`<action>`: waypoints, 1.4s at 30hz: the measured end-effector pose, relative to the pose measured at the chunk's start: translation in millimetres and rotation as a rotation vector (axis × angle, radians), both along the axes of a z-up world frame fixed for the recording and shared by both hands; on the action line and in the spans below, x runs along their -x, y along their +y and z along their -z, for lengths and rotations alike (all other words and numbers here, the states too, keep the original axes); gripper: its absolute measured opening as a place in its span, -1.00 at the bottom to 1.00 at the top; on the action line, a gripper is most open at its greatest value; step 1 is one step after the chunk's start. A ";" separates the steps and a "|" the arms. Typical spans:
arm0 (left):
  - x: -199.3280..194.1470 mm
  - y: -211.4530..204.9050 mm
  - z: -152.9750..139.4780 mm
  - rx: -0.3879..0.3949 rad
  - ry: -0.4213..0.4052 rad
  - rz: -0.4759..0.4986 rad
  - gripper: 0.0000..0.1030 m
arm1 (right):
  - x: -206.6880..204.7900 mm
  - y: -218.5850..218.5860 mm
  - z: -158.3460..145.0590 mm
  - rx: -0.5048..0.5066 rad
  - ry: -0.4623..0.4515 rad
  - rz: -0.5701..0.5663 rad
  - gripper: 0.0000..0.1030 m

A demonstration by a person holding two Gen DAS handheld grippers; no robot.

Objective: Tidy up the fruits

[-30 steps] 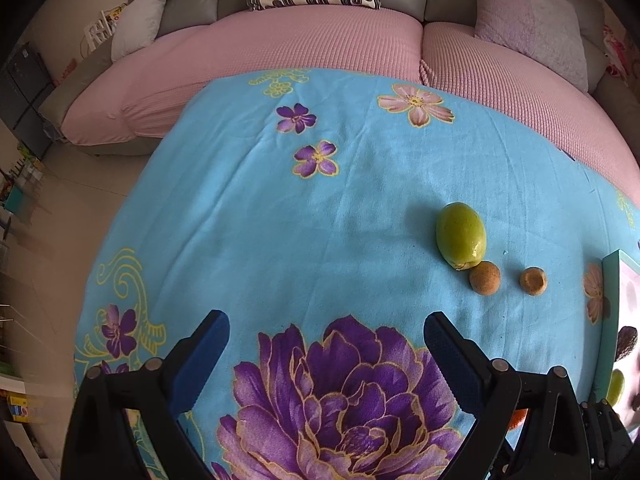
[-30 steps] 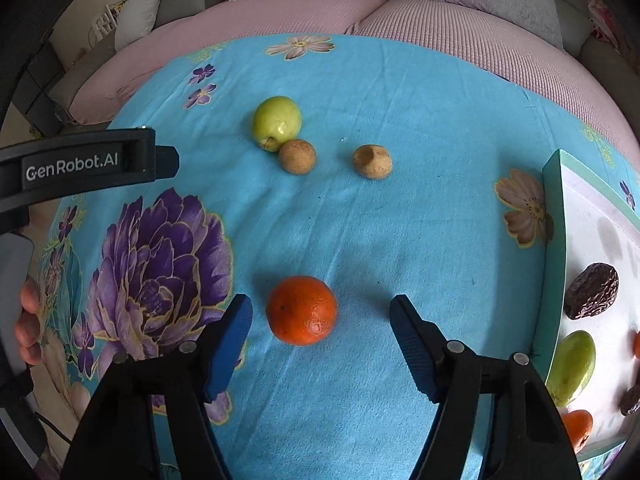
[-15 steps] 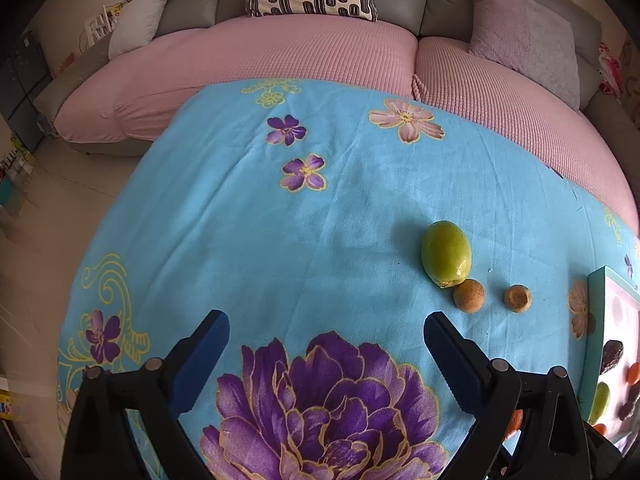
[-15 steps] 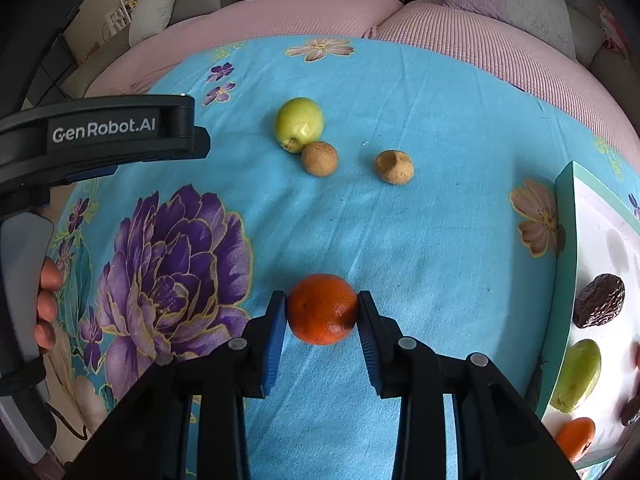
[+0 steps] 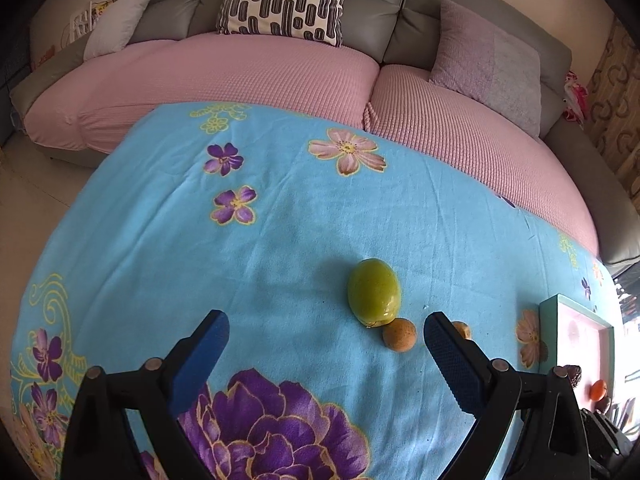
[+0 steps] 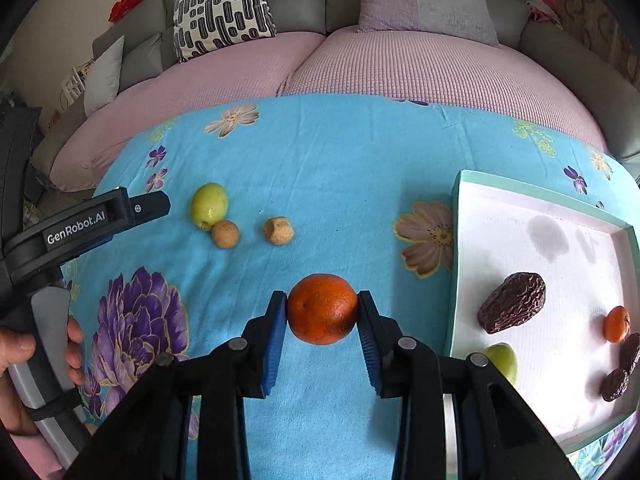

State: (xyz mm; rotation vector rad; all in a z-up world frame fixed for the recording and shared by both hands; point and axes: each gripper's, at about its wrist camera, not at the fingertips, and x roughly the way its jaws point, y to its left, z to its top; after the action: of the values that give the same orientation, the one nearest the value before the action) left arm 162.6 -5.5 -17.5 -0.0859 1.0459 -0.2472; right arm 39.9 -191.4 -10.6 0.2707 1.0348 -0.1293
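Left wrist view, tool: the left gripper (image 5: pixel 326 334) stands wide open with nothing between its blue pads, pointing down at the flowered blue cloth (image 5: pixel 280 232).
Left wrist view, loose fruit: a green fruit (image 5: pixel 373 293) lies just beyond the right fingertip, with a small brown fruit (image 5: pixel 399 334) touching its near side; a second brown fruit (image 5: pixel 461 329) shows only partly behind that finger.
Left wrist view, goal: the tray (image 5: pixel 576 308) shows at the far right edge.

Right wrist view, tool: the right gripper (image 6: pixel 322 312) is closed on the orange (image 6: pixel 322 309), both pads pressed against its sides.
Right wrist view, task's thing: the orange sits between the fingertips, over the cloth; whether it is clear of the cloth cannot be told.
Right wrist view, goal: the tray (image 6: pixel 456 264), with teal rim and white floor, lies to the right of the orange, its near left wall just beside the gripper; a dark wrinkled fruit (image 6: pixel 512 303) and other fruits already lie inside.
Right wrist view, deciding relation: the tray lies rightward of the held orange, and the right hand is the nearer one, so the carry likely runs right over the rim to bare floor on the tray's far side.
Right wrist view, other hand: a hand (image 6: pixel 24 364) grips the left tool's handle at the left edge.
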 end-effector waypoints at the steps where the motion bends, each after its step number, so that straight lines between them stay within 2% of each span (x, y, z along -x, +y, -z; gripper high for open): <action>1: -1.0 -2.0 0.9 0.010 -0.003 0.003 0.93 | 0.0 -5.2 -1.3 -0.006 -0.004 0.016 -0.29; 7: -6.1 -17.7 16.1 0.053 0.045 0.013 0.91 | -1.6 -33.7 -2.3 -0.065 -0.013 0.093 -0.29; 11: -2.7 -30.2 18.4 0.066 0.028 0.044 0.83 | -0.5 -49.8 -0.5 -0.089 -0.016 0.139 -0.29; 15: 0.5 -40.6 21.8 0.092 0.030 0.084 0.66 | 4.2 -57.1 -0.2 -0.090 -0.015 0.168 -0.29; 16: 0.5 -42.6 23.6 0.096 0.034 0.088 0.55 | 5.0 -57.6 -1.0 -0.093 -0.019 0.168 -0.29; 19: 2.2 -49.1 27.9 0.075 0.040 0.097 0.34 | 7.7 -59.3 -3.9 -0.099 -0.033 0.170 -0.29; 24: 1.7 -52.0 32.0 0.067 0.056 0.098 0.10 | 10.4 -61.6 -5.8 -0.092 -0.037 0.180 -0.29; 27: 1.4 -50.9 34.0 0.056 0.063 0.089 0.07 | 11.7 -63.3 -6.2 -0.094 -0.038 0.186 -0.29; 31: 1.0 -50.9 38.2 0.067 0.087 0.091 -0.08 | 12.8 -65.0 -7.0 -0.092 -0.039 0.194 -0.29; 38: 1.1 -54.5 44.8 0.071 0.098 0.105 -0.11 | 13.0 -66.3 -6.4 -0.089 -0.034 0.202 -0.29; 40: -0.7 -53.7 46.5 0.079 0.099 0.099 -0.30 | 12.8 -66.2 -6.3 -0.089 -0.034 0.201 -0.29; 42: -0.7 -51.0 46.2 0.094 0.100 0.100 -0.33 | 12.8 -66.2 -6.1 -0.089 -0.033 0.202 -0.29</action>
State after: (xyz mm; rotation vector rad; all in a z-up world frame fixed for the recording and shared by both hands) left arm 163.2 -56.5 -63.8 -0.1325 1.1396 -0.3859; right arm 27.1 -257.6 -4.5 0.4572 0.9799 -0.2610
